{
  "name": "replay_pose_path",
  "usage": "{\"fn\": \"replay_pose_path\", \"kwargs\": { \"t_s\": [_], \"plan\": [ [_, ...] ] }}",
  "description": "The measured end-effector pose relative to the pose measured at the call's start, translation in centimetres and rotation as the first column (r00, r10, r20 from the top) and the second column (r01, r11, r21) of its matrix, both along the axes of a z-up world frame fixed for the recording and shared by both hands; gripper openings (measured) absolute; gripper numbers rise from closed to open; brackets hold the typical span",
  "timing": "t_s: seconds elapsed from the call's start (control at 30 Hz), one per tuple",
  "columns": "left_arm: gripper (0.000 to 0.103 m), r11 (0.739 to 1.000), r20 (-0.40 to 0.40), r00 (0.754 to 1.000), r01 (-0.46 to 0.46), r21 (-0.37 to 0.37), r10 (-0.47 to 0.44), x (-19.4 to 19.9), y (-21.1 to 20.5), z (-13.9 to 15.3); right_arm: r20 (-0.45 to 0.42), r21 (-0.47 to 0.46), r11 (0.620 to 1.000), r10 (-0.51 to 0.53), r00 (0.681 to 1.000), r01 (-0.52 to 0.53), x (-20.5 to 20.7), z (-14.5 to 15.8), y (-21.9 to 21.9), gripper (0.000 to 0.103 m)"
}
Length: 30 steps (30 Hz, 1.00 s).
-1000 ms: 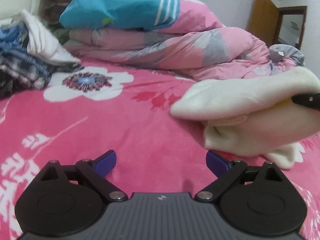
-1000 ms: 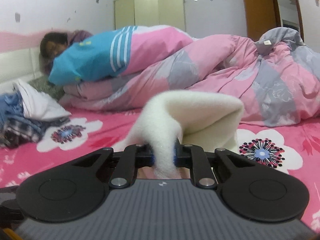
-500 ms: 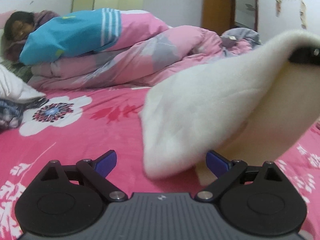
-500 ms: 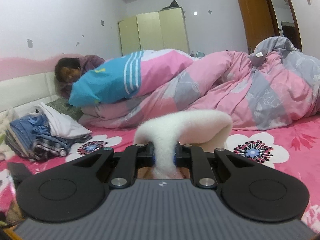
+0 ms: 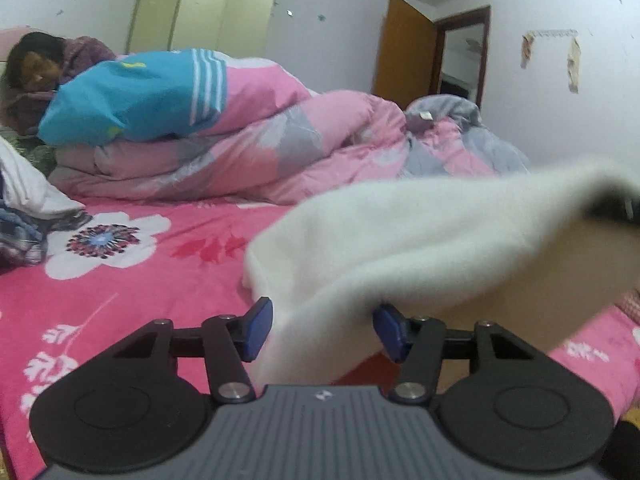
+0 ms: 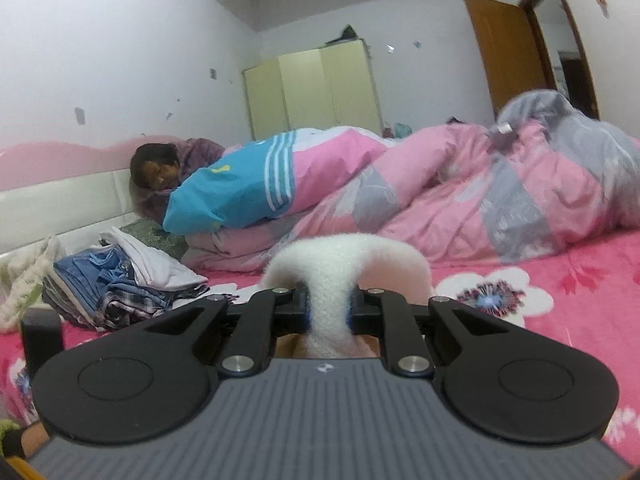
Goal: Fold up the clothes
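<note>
1. We see the right gripper [image 6: 329, 312] pinching a fold of the white fleece garment [image 6: 344, 260], pads tight on the cloth.
2. Left gripper [image 5: 322, 330]: jaws closing, the garment's hanging edge [image 5: 400, 248] between its blue pads [image 5: 256, 328]; we cannot tell whether they press on it.
3. The garment hangs above the pink floral bedsheet [image 5: 160, 280].
4. We note a pile of folded clothes [image 6: 120, 280], a pink-grey duvet [image 6: 480, 208] over a lying person [image 6: 160, 168], a wardrobe [image 6: 312, 92] and a wooden door [image 6: 504, 52].
</note>
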<state>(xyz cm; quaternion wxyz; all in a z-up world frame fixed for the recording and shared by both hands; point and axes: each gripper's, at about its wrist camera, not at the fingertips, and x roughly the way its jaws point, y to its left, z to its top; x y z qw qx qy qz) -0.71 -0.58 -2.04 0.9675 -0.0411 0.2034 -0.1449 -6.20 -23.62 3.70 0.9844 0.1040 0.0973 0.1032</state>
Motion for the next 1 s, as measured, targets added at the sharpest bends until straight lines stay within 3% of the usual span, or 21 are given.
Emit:
{"fn": "replay_pose_path", "kwargs": {
  "t_s": [0.07,0.17,0.23,0.37,0.43,0.57,0.73,0.83,1.0],
  "plan": [
    [0.057,1.0,-0.02,1.0,-0.009,-0.007,0.009,0.6,0.0,-0.5,-0.054,0.032,0.999,-0.018,0.998,0.02,-0.3,-1.5,-1.0,0.012],
    [0.057,1.0,-0.083,0.997,0.012,0.008,-0.011,1.7,-0.9,-2.5,-0.157,0.002,0.997,-0.07,0.985,0.072,-0.6,-4.8,-1.9,0.012],
    [0.057,0.999,-0.114,0.993,0.031,0.025,-0.028,2.0,-1.7,-3.7,-0.232,-0.016,0.995,-0.099,0.968,0.098,-0.7,-7.3,-2.6,0.013],
    [0.058,0.996,-0.096,0.994,0.051,0.066,-0.045,1.8,-2.2,-4.3,-0.371,-0.11,0.985,-0.162,0.915,0.13,-0.8,-10.4,-3.0,0.021],
    [0.058,0.997,-0.099,0.994,0.056,0.054,-0.05,2.0,-1.9,-4.2,-0.358,-0.144,0.984,-0.154,0.921,0.108,-1.9,-9.8,-3.1,0.029],
    [0.059,0.998,-0.12,0.991,0.056,-0.004,-0.057,2.2,-0.9,-4.2,-0.246,-0.256,0.966,-0.107,0.963,0.042,-4.4,-7.0,-2.1,0.043],
    [0.06,0.998,-0.132,0.989,0.059,-0.034,-0.063,2.1,-0.1,-4.2,-0.121,-0.354,0.934,-0.002,0.993,-0.041,-4.4,-4.4,0.6,0.057],
    [0.061,0.998,-0.128,0.99,0.056,-0.038,-0.06,2.0,0.4,-4.1,-0.122,-0.448,0.887,0.062,0.991,-0.11,-2.2,-4.6,3.3,0.058],
    [0.066,0.997,-0.139,0.989,0.051,-0.062,-0.059,2.2,1.3,-4.3,-0.143,-0.657,0.714,0.196,0.97,-0.241,1.4,-6.8,8.6,0.058]
  ]
}}
